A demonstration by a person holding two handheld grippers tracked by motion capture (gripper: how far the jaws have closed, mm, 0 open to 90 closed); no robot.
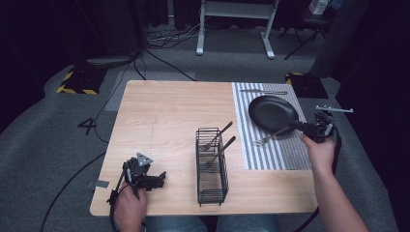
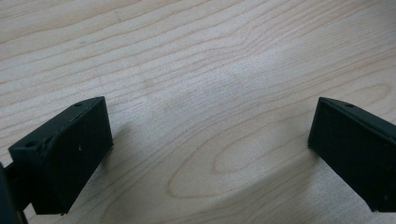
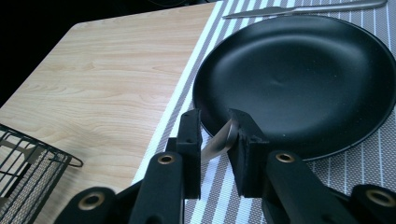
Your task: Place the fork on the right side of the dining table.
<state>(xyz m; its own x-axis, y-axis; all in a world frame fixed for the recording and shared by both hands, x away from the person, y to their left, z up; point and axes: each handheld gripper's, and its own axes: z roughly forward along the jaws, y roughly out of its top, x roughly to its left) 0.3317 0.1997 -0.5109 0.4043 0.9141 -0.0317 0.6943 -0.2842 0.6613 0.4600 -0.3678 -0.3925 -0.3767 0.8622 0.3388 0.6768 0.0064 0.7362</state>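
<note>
Grey carpet floor [image 1: 43, 145], white desk frame [image 1: 235, 21] behind, cables [image 1: 167, 38], dark surroundings

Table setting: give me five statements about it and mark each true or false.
1. The black plate sits on the striped placemat. True.
2. The wire basket holds three spoons. False: it holds two forks.
3. A knife lies on the placemat beyond the plate. True.
4. The left gripper is shut. False: its jaws stand wide apart over the bare table.
5. The third fork lies inside the plate. False: it lies beside the plate, its handle between the jaws of the right gripper.
</note>
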